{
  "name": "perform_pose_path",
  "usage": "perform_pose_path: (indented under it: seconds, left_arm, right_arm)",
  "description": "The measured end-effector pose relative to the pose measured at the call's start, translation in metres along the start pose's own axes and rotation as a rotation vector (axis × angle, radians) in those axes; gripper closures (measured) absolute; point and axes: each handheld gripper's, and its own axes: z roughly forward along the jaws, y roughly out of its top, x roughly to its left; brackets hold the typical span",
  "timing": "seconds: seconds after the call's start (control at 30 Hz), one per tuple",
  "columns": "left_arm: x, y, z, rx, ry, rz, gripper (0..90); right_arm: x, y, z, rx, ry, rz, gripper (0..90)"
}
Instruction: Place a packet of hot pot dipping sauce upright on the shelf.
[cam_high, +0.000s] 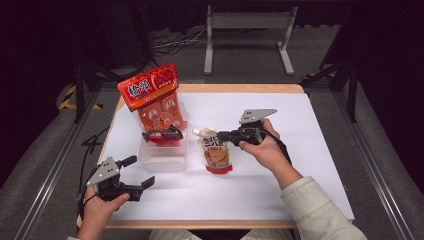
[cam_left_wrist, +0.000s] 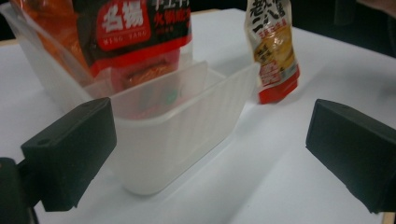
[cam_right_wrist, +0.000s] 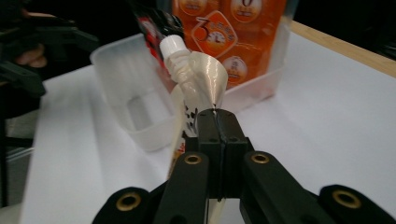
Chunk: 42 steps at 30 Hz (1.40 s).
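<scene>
Pouch (cam_high: 216, 152) and tub (cam_high: 165, 155) are the pair that matters: seen from the high view, the clear plastic tub sits at about nine o'clock from the spouted pouch, just beside it but apart, with a strip of bare white table (cam_high: 280, 195) between. The pouch hangs or stands upright, its long axis running top to bottom, white cap uppermost and red base at or just above the table; whether the base touches cannot be told. The right gripper (cam_high: 223, 135) comes in from three o'clock and its jaws are clamped on the upper edge of the pouch, just beside the spout; in the right gripper view the two black pads (cam_right_wrist: 218, 133) meet tight on the thin film, with the cap (cam_right_wrist: 172, 45) at twelve o'clock beyond them. So the pouch lies directly ahead of and below those pads, and the open part of the tub lies beyond it toward eleven o'clock. The far end of the tub already holds a tall orange packet (cam_high: 155, 97) and a smaller dark-and-red packet (cam_high: 162, 135). The left gripper (cam_high: 135, 175) waits at about seven o'clock from the tub, jaws spread wide and holding nothing, so the right hand is plainly nearer. Likely the pouch must travel toward nine o'clock and clear the tub's near wall.
</scene>
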Motion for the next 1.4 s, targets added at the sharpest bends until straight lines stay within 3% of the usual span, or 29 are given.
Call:
perform_pose_path:
  seconds: [0.17,0.43,0.53,0.67,1.03,1.1,1.27,1.4]
  left_arm:
    - [-0.006,0.010,-0.003,-0.030,-0.032,0.008,3.4]
    - [-0.020,0.030,0.009,0.002,-0.079,0.058,7.7]
    - [-0.022,0.038,0.012,-0.003,-0.104,0.036,10.7]
    - [-0.026,0.052,0.021,-0.004,-0.113,0.055,13.2]
    - [-0.045,0.079,0.061,-0.010,-0.232,0.104,25.1]
    - [-0.047,0.079,0.065,-0.021,-0.251,0.093,26.7]
    - [-0.047,0.078,0.076,-0.045,-0.306,0.072,36.4]
    - [-0.048,0.077,0.081,-0.039,-0.338,0.082,49.8]
  right_arm:
    - [0.009,0.004,-0.012,-0.046,0.039,-0.025,90.0]
    - [0.016,0.008,-0.030,-0.107,0.115,-0.035,90.0]
    - [0.024,0.011,-0.035,-0.125,0.135,-0.057,90.0]
    - [0.032,0.016,-0.039,-0.130,0.147,-0.084,90.0]
    - [0.053,0.023,-0.027,-0.139,0.227,-0.120,90.0]
    - [0.056,0.023,-0.024,-0.147,0.238,-0.121,90.0]
    - [0.061,0.024,-0.019,-0.164,0.259,-0.126,90.0]
    - [0.063,0.025,-0.016,-0.177,0.274,-0.122,90.0]
